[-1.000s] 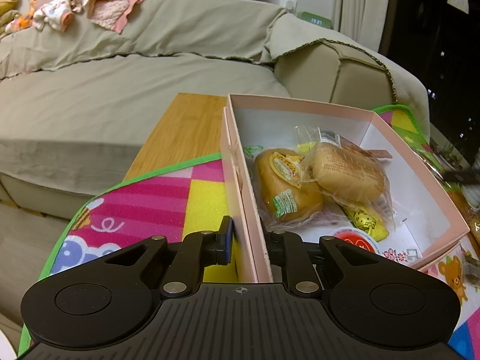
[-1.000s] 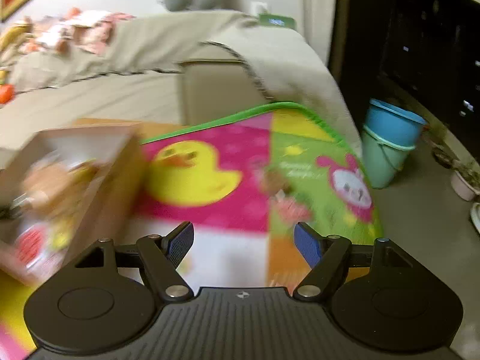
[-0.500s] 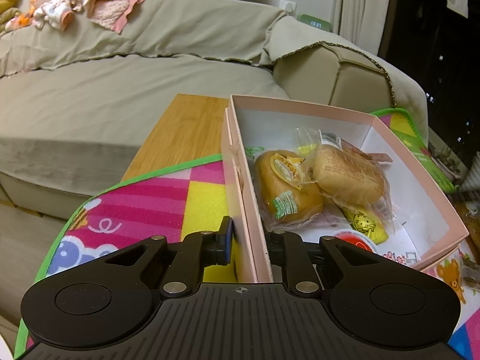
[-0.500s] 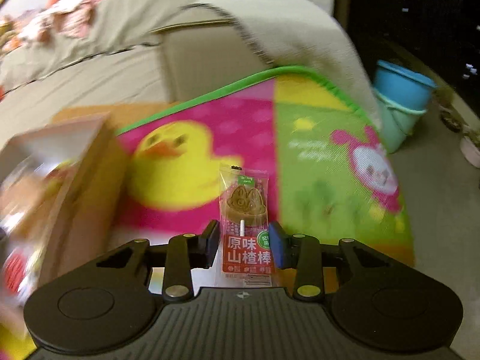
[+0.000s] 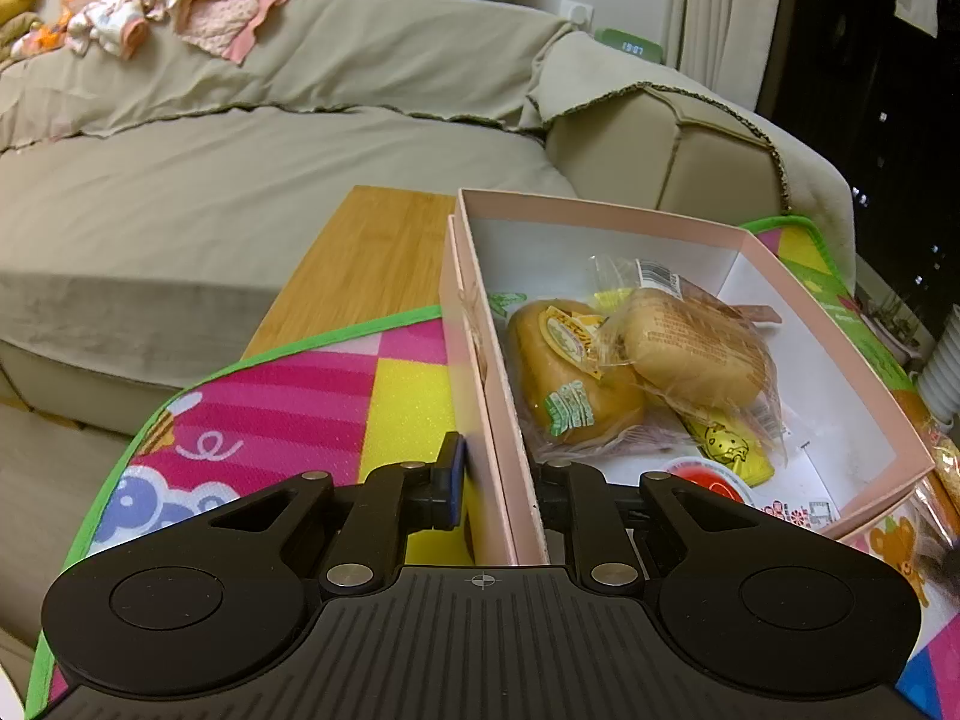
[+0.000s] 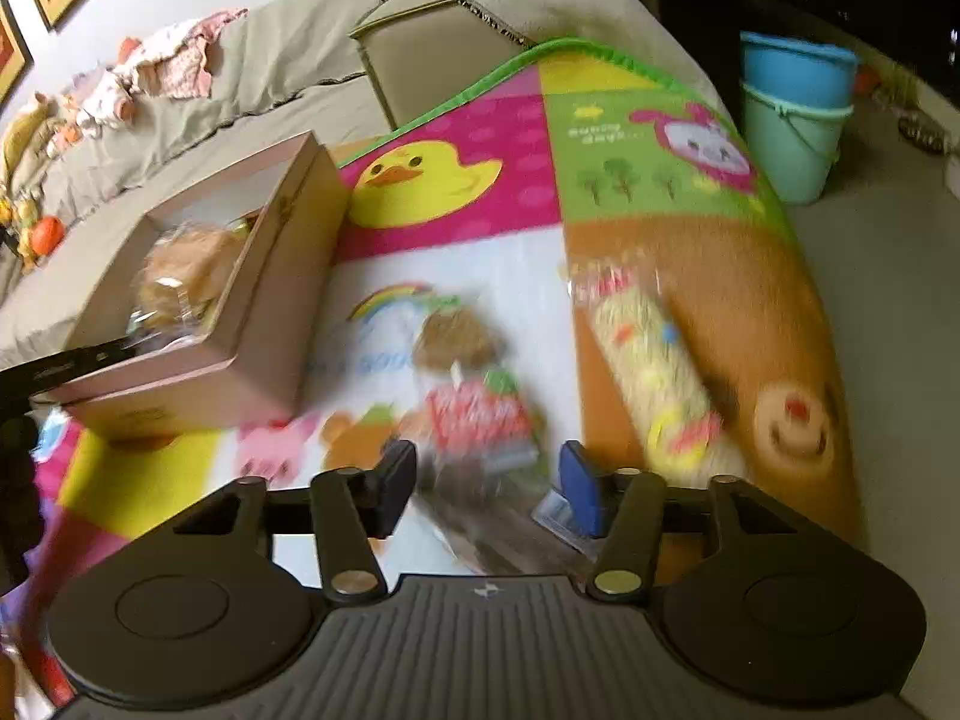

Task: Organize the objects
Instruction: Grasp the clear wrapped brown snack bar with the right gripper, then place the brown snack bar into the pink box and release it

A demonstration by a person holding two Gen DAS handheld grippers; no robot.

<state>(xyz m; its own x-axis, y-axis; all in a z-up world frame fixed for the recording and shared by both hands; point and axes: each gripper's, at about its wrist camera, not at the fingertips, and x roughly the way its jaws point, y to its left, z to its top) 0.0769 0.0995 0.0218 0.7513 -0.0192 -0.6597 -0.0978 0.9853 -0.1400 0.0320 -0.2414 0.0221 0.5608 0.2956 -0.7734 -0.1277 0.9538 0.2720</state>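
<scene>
My left gripper (image 5: pixel 501 474) is shut on the near left wall of the pink cardboard box (image 5: pixel 600 222). In the box lie two wrapped buns (image 5: pixel 570 378) (image 5: pixel 696 354) and a yellow packet (image 5: pixel 726 447). In the right wrist view the box (image 6: pixel 270 324) stands at the left on the play mat (image 6: pixel 456 180). My right gripper (image 6: pixel 489 492) is opening, and a blurred red-labelled lollipop packet (image 6: pixel 474 402) lies between and just ahead of its fingers. The pads stand clear of the packet. A wrapped puffed-rice roll (image 6: pixel 654 372) lies to the right of it.
A beige sofa (image 5: pixel 240 192) with clothes (image 5: pixel 180 6) on its back lies beyond the wooden table (image 5: pixel 372 252). Two stacked blue buckets (image 6: pixel 792 114) stand on the floor past the mat's right edge. The left gripper's finger (image 6: pixel 66 363) shows at the box's near corner.
The right gripper closed around the lollipop packet half a second ago and its jaws have since spread. Its view has swung so that the box and rice roll show. The left gripper has not moved.
</scene>
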